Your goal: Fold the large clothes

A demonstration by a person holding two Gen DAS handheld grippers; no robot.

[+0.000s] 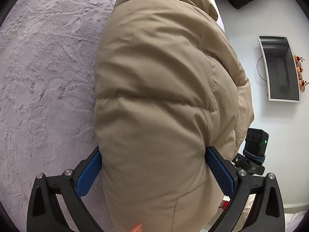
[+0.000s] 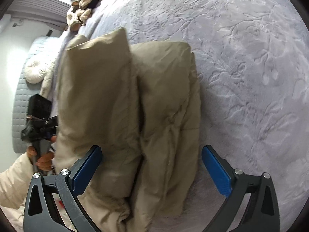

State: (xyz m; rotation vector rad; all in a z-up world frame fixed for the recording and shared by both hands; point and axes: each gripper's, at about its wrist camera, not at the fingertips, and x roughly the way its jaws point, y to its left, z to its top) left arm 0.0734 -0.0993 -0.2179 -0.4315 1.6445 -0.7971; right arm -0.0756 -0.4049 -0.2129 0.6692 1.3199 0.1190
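Folding a puffy tan jacket (image 1: 154, 96) on the bed (image 1: 48, 67)

Left tongs (image 1: 153, 158) are clamped on a thick fold of the jacket, both blue pads pressed in. Right tongs (image 2: 151, 157) are spread wide over the stacked layers; the left pad looks like it's grazing fabric, hard to say.

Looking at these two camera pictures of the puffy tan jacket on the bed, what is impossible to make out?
- Left wrist view: the jacket fills the middle and hides the bed behind it; the left gripper pads press into it.
- Right wrist view: the jacket's lower part is cut off by the bottom edge; the right gripper stands open around it.
- Right wrist view: the clothes pile is too small to identify.
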